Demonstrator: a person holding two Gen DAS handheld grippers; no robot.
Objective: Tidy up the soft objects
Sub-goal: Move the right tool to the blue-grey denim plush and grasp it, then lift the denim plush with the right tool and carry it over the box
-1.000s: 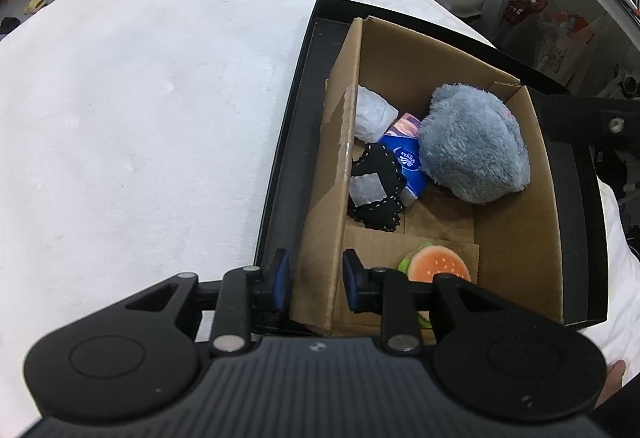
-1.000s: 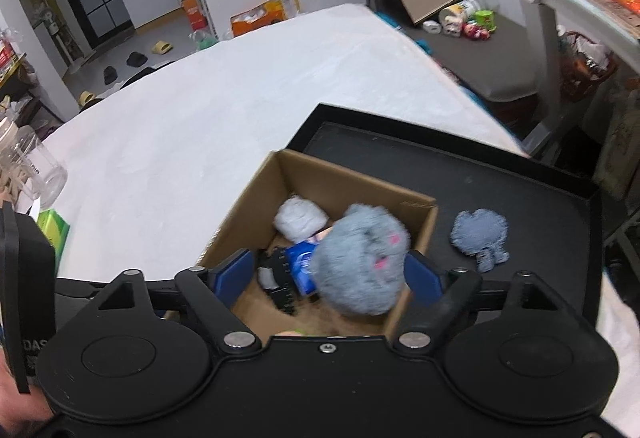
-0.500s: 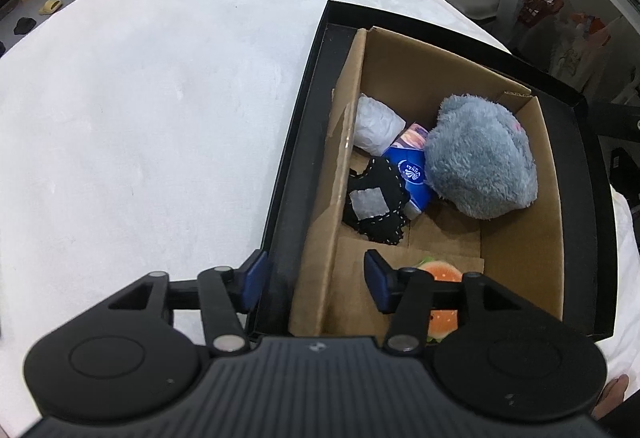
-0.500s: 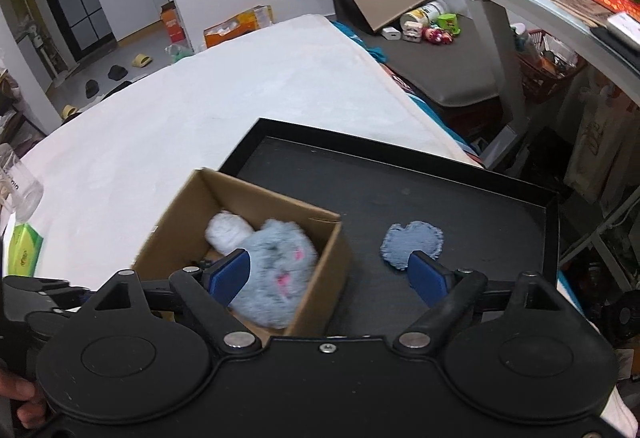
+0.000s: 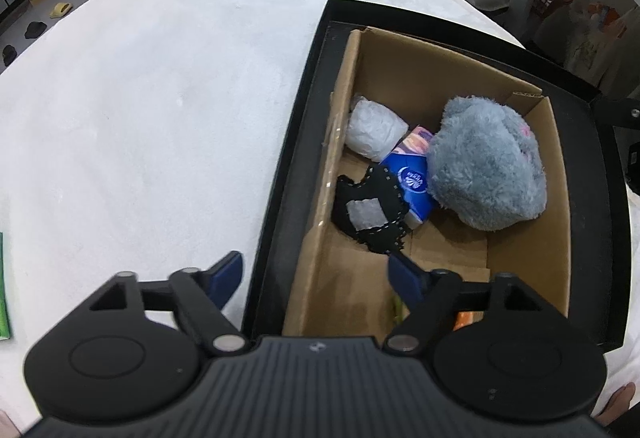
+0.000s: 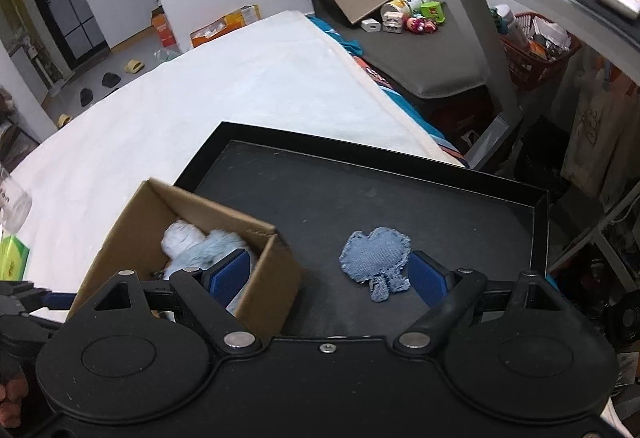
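A cardboard box (image 5: pixel 440 70) stands in a black tray (image 5: pixel 280 190). It holds a grey plush (image 5: pixel 488 166), a white wad (image 5: pixel 374 130), a blue tissue pack (image 5: pixel 412 182) and a black felt patch (image 5: pixel 372 210). An orange toy (image 5: pixel 468 320) peeks out behind my finger. My left gripper (image 5: pixel 316 270) is opening, its jaws astride the box's near left wall without pressing it. In the right wrist view a denim patch (image 6: pixel 376 258) lies flat on the tray (image 6: pixel 400 190) right of the box (image 6: pixel 272 266). My right gripper (image 6: pixel 328 274) hangs open above it, holding nothing.
The tray sits on a white cloth-covered table (image 5: pixel 140 98). A green pack (image 6: pixel 12 258) and a clear jar (image 6: pixel 12 206) are at the table's left. Right of the tray stand a metal shelf (image 6: pixel 500 38) and a red basket (image 6: pixel 536 54).
The left jaws have spread wide off the box wall they were pinching. The right gripper has swung right, from over the box and plush to over the denim patch.
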